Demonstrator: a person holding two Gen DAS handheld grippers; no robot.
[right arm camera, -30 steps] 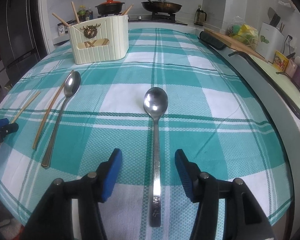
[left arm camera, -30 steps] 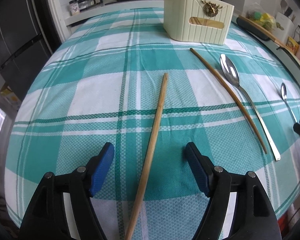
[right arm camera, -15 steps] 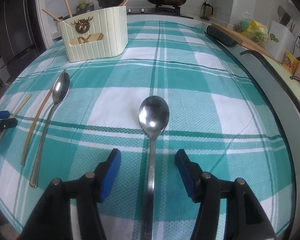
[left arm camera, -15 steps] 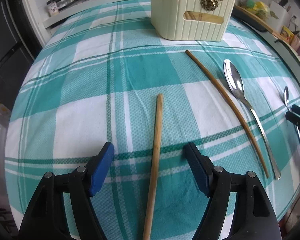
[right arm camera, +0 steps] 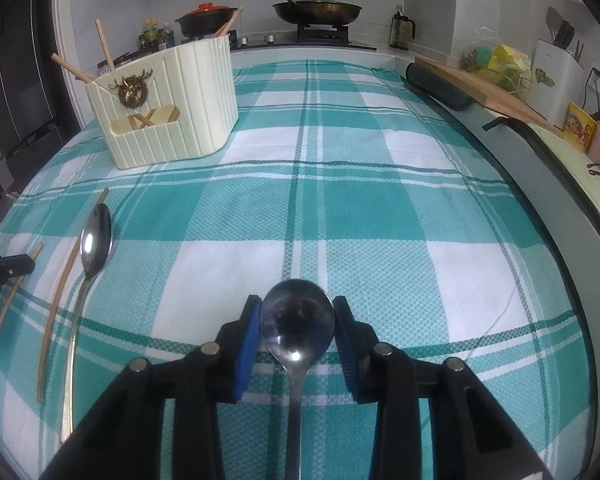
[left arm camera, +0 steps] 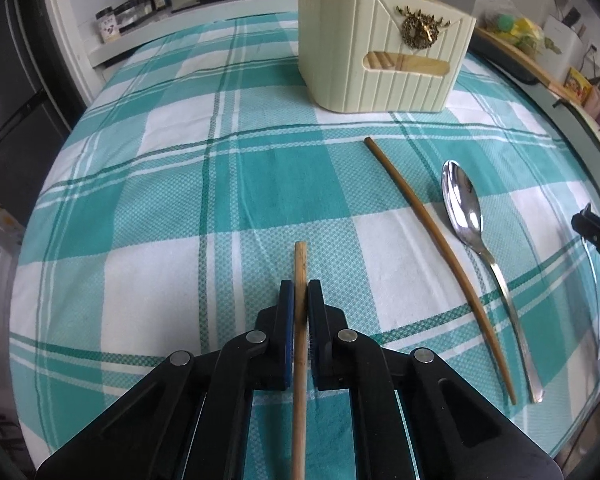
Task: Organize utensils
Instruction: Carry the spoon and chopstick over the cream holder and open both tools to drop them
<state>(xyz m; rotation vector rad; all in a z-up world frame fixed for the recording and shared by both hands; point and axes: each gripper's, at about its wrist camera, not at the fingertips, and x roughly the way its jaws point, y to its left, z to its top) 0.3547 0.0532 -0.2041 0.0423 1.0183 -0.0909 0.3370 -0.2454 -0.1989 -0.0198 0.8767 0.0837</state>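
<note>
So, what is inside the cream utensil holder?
Wooden chopsticks stick out of the top of the utensil holder, and its front slot shows more wooden pieces, some crossed. The walls cover the rest, so anything else inside cannot be seen.

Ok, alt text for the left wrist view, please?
The left gripper is shut on a wooden chopstick over a teal checked tablecloth. To its right lie another chopstick and a spoon; a cream utensil holder stands beyond.

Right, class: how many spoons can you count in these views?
2. The held spoon sits between the right claw's fingers; the loose spoon lies on the tablecloth beside a dark chopstick. The holder may hide more.
</note>
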